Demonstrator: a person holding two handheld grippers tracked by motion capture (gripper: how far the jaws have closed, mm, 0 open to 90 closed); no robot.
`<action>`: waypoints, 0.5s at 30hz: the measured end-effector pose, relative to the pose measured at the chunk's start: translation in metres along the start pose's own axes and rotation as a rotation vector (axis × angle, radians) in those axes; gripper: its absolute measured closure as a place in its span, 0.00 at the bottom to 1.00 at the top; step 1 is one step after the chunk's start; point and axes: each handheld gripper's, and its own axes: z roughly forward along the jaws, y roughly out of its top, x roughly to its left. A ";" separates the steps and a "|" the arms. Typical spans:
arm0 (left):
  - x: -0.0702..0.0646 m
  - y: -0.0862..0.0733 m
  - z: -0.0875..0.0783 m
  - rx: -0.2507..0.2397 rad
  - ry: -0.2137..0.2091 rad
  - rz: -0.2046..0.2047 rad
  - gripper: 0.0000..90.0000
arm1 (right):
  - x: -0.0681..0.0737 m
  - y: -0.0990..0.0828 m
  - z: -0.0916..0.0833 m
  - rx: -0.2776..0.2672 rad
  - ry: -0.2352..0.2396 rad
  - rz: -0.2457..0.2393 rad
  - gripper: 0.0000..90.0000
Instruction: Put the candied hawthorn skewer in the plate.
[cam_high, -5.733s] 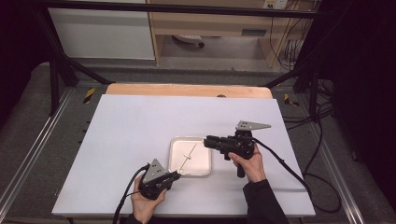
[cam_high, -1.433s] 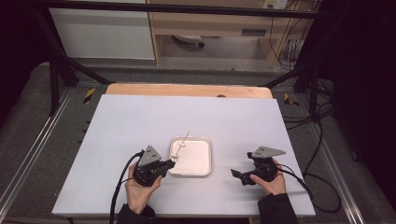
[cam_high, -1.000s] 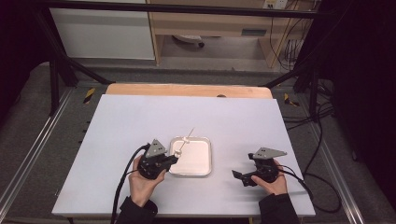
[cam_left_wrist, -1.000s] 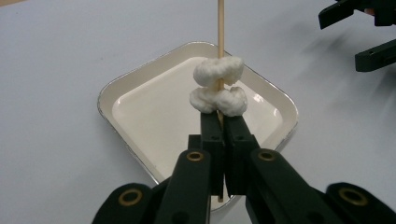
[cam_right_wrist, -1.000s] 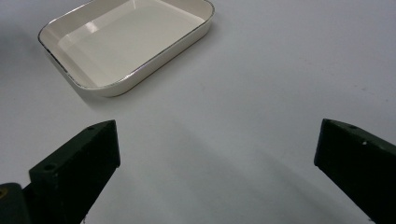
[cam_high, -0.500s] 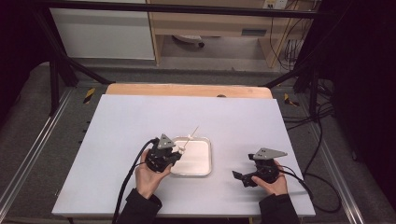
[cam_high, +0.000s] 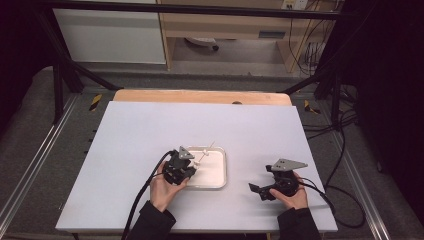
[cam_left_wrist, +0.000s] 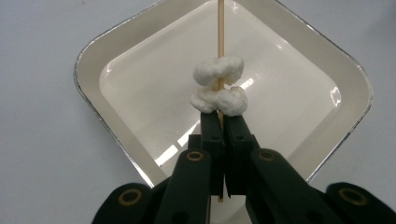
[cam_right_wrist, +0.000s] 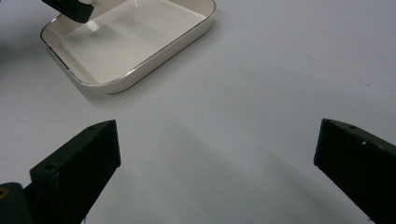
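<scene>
step: lowering skewer (cam_left_wrist: 220, 28) into tray (cam_left_wrist: 107, 42), frame centre | left gripper (cam_left_wrist: 223, 122) pinched the stick below two white lumps (cam_left_wrist: 218, 87) | right gripper (cam_right_wrist: 217, 154) gaped wide, empty, lower right | advice: keep it level, release low inside rim

tray: square cream dish (cam_left_wrist: 140, 70), glossy glazed look, thin metallic-looking rim, bright glints
skewer: thin pale wooden stick (cam_left_wrist: 221, 28), matt, smooth
food: two white puffy lumps (cam_left_wrist: 218, 86), soft, matt, rough-edged
left hand-held gripper (cam_left_wrist: 223, 126): black plastic, matt, brass-coloured rivets
bench: pale grey-white top (cam_high: 150, 130), smooth, matt; wood edge behind
</scene>
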 end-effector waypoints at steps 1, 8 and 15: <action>0.000 0.000 0.001 0.009 -0.002 0.002 0.98 | 0.000 0.000 0.000 -0.001 0.001 -0.001 0.01; -0.003 -0.001 0.007 0.049 -0.004 0.016 0.98 | 0.000 0.000 0.001 0.000 0.002 0.000 0.01; -0.004 0.000 0.009 0.064 -0.001 0.021 0.98 | 0.001 0.000 0.001 0.000 0.004 0.002 0.01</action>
